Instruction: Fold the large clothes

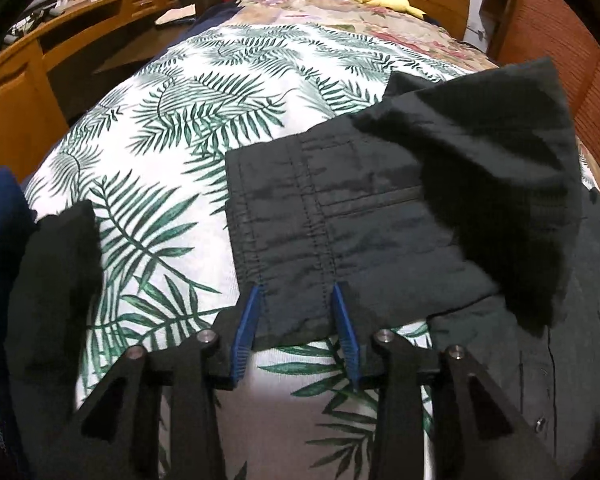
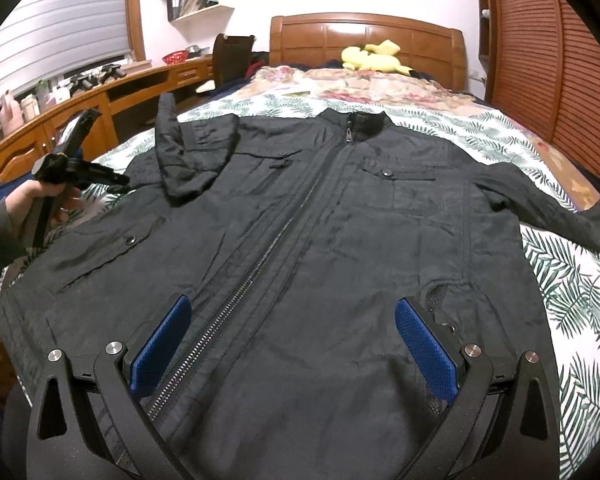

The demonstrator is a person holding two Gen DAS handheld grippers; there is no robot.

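Observation:
A black zip-up jacket (image 2: pixel 300 240) lies front up on the leaf-print bedspread (image 2: pixel 572 280), collar toward the headboard. Its left sleeve (image 2: pixel 188 156) is folded over the chest; the other sleeve (image 2: pixel 560 204) stretches out to the right. In the left wrist view my left gripper (image 1: pixel 298 300) is shut on the sleeve cuff (image 1: pixel 320 216) and holds it above the bedspread (image 1: pixel 172 160). The left gripper also shows at the left of the right wrist view (image 2: pixel 116 180), held in a hand. My right gripper (image 2: pixel 292 320) is open and empty, low over the jacket's hem astride the zipper.
A wooden headboard (image 2: pixel 364 40) with a yellow plush toy (image 2: pixel 372 58) stands at the far end. A wooden desk (image 2: pixel 100 108) runs along the left of the bed. A slatted wooden wardrobe (image 2: pixel 540 60) stands on the right. A floral blanket (image 2: pixel 360 80) lies near the pillows.

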